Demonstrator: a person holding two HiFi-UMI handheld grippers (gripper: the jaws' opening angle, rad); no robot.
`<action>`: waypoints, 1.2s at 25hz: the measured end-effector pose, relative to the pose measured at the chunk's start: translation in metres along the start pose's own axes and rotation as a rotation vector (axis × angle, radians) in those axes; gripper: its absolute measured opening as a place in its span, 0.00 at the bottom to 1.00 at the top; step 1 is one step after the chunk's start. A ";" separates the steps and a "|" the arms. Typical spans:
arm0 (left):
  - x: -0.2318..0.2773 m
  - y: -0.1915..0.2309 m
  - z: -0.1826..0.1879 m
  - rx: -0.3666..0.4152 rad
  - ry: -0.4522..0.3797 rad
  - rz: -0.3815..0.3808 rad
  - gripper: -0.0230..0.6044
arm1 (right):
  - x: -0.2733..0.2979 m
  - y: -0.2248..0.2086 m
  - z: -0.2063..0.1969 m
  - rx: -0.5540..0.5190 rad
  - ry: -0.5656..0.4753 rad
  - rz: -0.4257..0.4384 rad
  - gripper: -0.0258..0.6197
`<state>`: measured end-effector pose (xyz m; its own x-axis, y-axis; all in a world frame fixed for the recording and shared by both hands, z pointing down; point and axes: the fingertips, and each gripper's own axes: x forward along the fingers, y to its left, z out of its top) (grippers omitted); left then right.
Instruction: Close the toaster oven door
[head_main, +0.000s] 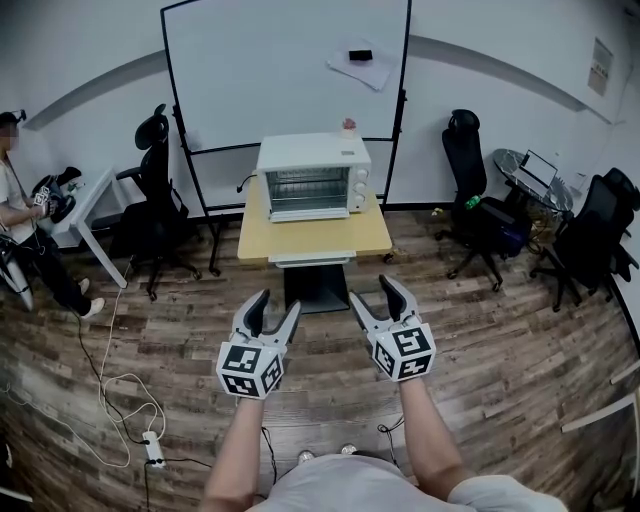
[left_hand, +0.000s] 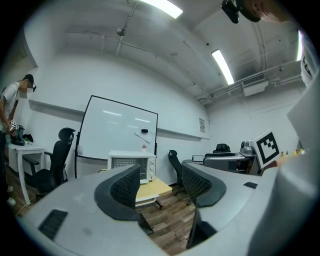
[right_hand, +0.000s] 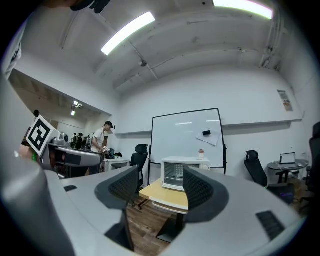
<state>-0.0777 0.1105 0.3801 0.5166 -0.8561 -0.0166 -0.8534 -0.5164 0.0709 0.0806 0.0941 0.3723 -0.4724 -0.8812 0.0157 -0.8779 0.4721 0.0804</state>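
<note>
A white toaster oven stands at the back of a small wooden table in front of me. Its door looks folded down flat at the front, and the wire rack inside shows. My left gripper and right gripper hang side by side in the air, well short of the table. Both are open with nothing between their jaws. The oven shows between the jaws in the left gripper view. In the right gripper view the oven also sits between the jaws, far off.
A whiteboard stands behind the table. Black office chairs flank it. A person is at a white desk far left. A cable and power strip lie on the wood floor. A laptop sits on a round table at the right.
</note>
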 end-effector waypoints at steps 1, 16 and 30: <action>0.000 0.000 -0.001 -0.003 0.001 0.000 0.44 | 0.001 0.000 0.000 0.000 0.000 0.001 0.46; 0.012 -0.004 -0.003 -0.010 -0.004 0.015 0.51 | 0.008 -0.009 0.001 -0.019 -0.010 0.020 0.54; 0.074 -0.027 0.000 0.025 -0.016 0.060 0.51 | 0.034 -0.067 0.005 -0.033 -0.045 0.068 0.52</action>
<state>-0.0166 0.0608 0.3769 0.4635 -0.8856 -0.0291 -0.8844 -0.4644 0.0469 0.1230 0.0331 0.3620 -0.5346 -0.8448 -0.0223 -0.8409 0.5291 0.1135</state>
